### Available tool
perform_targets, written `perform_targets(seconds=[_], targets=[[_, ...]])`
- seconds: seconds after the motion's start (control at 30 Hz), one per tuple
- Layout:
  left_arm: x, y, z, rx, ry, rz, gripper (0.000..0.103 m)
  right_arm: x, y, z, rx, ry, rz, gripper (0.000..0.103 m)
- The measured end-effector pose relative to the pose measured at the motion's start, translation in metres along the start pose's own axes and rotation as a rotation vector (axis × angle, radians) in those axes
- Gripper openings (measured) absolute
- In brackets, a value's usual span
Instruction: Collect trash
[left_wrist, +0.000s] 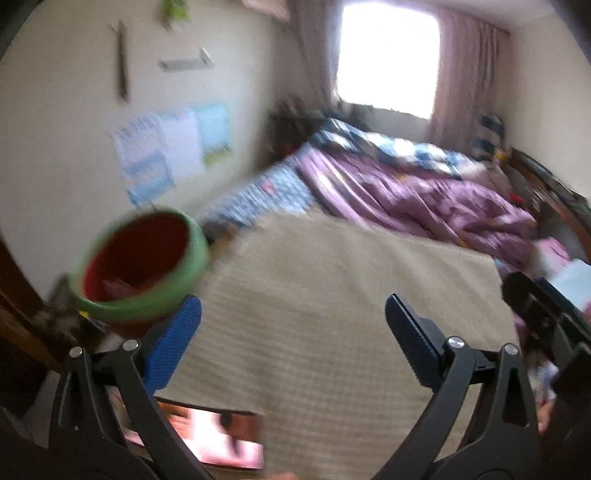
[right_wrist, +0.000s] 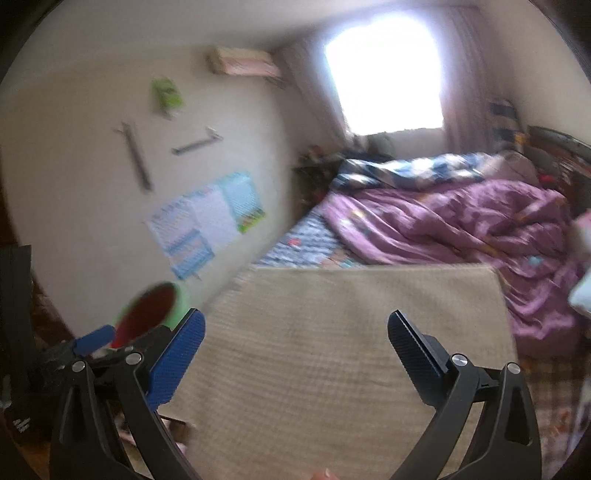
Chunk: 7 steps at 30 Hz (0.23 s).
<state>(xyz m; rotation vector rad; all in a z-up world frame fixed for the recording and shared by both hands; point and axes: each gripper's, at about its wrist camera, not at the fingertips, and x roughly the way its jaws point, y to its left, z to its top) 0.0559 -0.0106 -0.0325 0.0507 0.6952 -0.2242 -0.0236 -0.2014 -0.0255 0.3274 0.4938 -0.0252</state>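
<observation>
A red bin with a green rim (left_wrist: 138, 266) stands at the left, beside the beige mat; it also shows in the right wrist view (right_wrist: 151, 310). Something pinkish lies inside it (left_wrist: 114, 286). My left gripper (left_wrist: 293, 317) is open and empty above the beige mat (left_wrist: 332, 314), just right of the bin. My right gripper (right_wrist: 295, 328) is open and empty over the same mat (right_wrist: 332, 350). The other gripper shows at the right edge of the left view (left_wrist: 546, 317) and at the left of the right view (right_wrist: 92, 339). Both views are blurred.
A bed with a purple quilt (left_wrist: 424, 192) and a blue checked cover (right_wrist: 417, 170) lies beyond the mat. A wall with posters (left_wrist: 170, 147) is at the left, a bright window (left_wrist: 388, 55) at the far end. A pink printed sheet (left_wrist: 221, 439) lies at the mat's near edge.
</observation>
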Motion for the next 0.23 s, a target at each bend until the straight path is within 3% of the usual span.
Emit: perform_targets(seconds=[0.1, 0.23], targets=[[0.047, -0.027, -0.008, 0.042, 0.086, -0.045, 0.098, 0.026, -0.033, -0.01, 0.048, 0.045, -0.115, 0.096], [0.102, -0.05, -0.013, 0.06, 0.178, -0.026, 0.098, 0.076, -0.076, -0.03, 0.092, 0.174, -0.264, 0.096]])
